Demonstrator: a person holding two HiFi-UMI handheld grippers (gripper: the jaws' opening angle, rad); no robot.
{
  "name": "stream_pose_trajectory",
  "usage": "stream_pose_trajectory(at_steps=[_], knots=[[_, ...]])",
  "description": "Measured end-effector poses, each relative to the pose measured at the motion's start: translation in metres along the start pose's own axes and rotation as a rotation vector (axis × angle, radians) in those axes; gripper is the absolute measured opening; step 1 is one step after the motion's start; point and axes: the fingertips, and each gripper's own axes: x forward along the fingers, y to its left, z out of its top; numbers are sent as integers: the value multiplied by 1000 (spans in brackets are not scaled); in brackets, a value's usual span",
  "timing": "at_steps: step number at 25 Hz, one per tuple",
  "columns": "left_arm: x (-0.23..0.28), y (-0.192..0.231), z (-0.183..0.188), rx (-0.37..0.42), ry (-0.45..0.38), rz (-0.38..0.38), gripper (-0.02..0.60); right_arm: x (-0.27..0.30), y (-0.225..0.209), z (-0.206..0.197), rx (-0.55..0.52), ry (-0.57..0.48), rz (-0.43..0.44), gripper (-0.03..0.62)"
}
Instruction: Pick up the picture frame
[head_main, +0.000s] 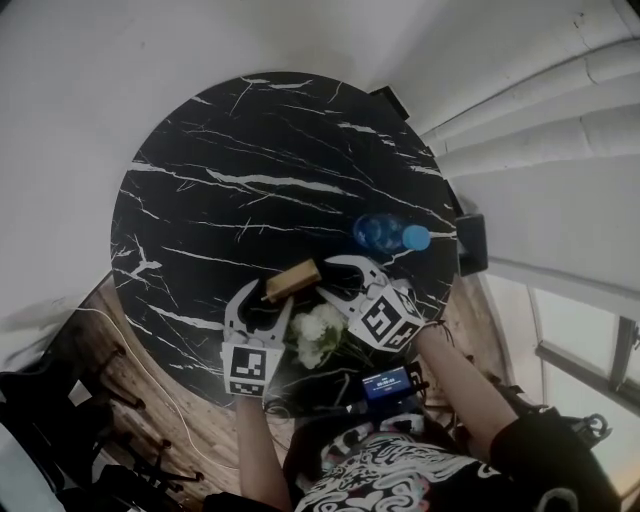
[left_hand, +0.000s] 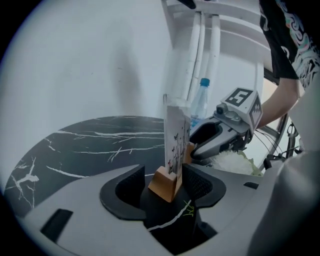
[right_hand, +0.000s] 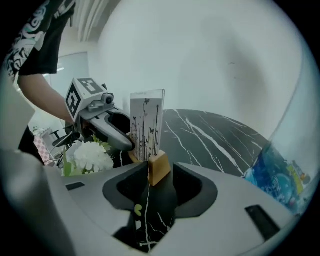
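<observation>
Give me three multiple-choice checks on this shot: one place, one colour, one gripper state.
1. Where does the picture frame stand?
A) on the floor
B) on the marble table, between the left gripper and the right gripper
C) on a chair
2. What colour is the cap on the water bottle?
A) red
B) white
C) blue
3. How are the left gripper's jaws?
A) open, the frame's wooden base between them
B) shut tight on the frame
C) shut, empty

1 B: the head view shows the frame between both.
2 C: the cap is plainly blue.
3 A: gaps show on both sides of the base.
</observation>
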Motion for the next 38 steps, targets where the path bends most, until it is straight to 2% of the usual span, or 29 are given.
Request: stream_pose_trajectory(at_steps=[6, 8, 19, 24, 26, 30, 38], knots=[[8, -2, -8, 27, 39, -30, 241, 10, 0, 0, -41, -7, 6, 118], [10, -1, -12, 9, 54, -33, 199, 12, 1, -2, -22, -9, 25, 118], [13, 3, -14, -108, 56, -74, 195, 15, -5, 2, 57, -16, 22, 115], [11, 2, -11, -83, 65, -84, 181, 12, -4, 8, 46, -19, 14, 115], [9, 2, -7, -120, 55, -97, 181, 11, -2, 11, 62, -30, 13, 115], [1, 0, -4, -255, 32, -151, 175, 5, 1, 18, 87, -56, 16, 112], [-14, -1, 2, -340, 3, -181, 173, -4, 10, 29, 111, -76, 2, 111]])
